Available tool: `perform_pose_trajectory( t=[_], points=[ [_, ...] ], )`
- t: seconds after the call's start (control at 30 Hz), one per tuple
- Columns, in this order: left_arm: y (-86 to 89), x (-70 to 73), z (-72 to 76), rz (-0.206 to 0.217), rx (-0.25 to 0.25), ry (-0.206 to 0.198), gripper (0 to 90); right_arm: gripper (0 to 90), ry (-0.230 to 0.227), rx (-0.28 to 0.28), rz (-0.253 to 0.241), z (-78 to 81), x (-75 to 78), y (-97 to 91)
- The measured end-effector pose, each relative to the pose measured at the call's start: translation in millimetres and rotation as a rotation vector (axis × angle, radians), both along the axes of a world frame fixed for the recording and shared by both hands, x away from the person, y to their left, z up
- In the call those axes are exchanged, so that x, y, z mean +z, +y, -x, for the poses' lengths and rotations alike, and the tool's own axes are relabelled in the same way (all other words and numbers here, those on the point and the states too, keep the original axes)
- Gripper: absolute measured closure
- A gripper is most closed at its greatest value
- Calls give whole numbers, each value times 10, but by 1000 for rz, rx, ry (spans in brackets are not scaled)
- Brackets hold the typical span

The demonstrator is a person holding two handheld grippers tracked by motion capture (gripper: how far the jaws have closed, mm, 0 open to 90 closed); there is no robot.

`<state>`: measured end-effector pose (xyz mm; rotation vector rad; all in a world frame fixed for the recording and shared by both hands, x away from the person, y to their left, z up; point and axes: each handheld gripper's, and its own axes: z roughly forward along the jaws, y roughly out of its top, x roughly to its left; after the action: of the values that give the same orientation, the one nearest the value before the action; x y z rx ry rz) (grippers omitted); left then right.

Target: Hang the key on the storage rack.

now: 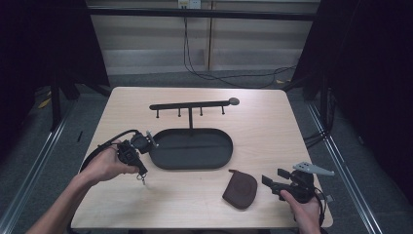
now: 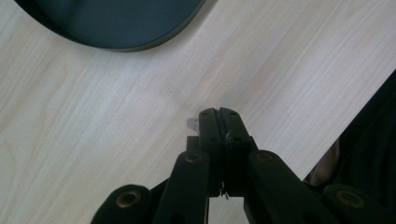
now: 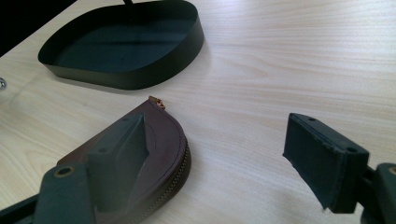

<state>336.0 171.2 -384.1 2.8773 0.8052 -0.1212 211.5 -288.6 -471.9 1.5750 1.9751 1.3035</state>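
The right claw (image 1: 271,183) is sitting wide open on the tabletop (image 1: 258,126), the brown pouch (image 1: 240,189) lying just beside its left jaw. The left claw (image 1: 141,171) is pinching a small key (image 1: 143,179), the dark tray (image 1: 191,148) lying just beyond it.

On your worktop (image 1: 253,126) the oval tray (image 1: 191,148) sits at the middle, with the hook rack (image 1: 192,106) rising from its far edge. Your left claw (image 1: 141,171) hangs just left of the tray. The zip pouch (image 1: 240,189) lies near the tray's right end, on your side of it, and your right claw (image 1: 273,179) is just right of the pouch.
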Motion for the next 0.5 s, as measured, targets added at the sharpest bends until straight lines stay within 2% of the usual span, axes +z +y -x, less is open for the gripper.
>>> perform_pose_trajectory(
  t=[0.2,0.27,0.33,0.47,0.5],
  points=[
    [4,121,-52,16,5,-11,894,211,5,0,-4,-4,-3,-2],
    [-7,154,-52,-2,-3,-33,894,211,4,1,-1,-10,-3,-2],
    [-19,184,-47,-2,-6,-40,894,211,5,3,-1,-9,-3,0],
    [-19,253,-56,10,-27,-30,894,211,0,2,0,-2,-1,-5],
    [-23,263,-51,14,-21,-40,895,210,-1,1,-1,-2,-2,-10]
  ],
)
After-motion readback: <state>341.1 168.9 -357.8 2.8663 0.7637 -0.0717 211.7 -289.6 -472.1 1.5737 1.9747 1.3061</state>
